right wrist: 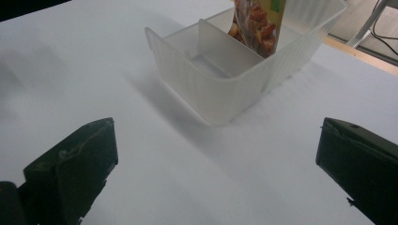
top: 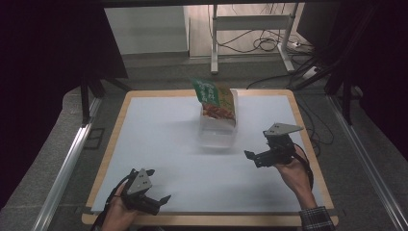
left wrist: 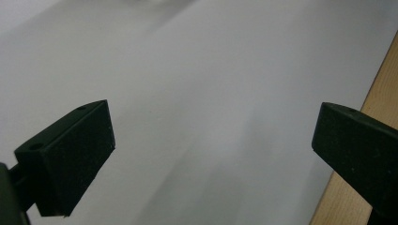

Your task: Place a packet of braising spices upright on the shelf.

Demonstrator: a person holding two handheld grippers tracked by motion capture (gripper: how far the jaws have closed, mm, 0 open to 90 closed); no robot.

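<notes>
Your L tongs (top: 156, 191) & R tongs (top: 250, 156): both wide open, empty. Snack bag (top: 215, 98) upright in bin (top: 216, 137), rear compartment, on counter (top: 159, 139).

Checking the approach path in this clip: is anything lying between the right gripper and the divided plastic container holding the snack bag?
Nothing visible does. Between the open right gripper and the translucent container lies only bare white table surface. The snack bag stands in the container's far compartment.
</notes>
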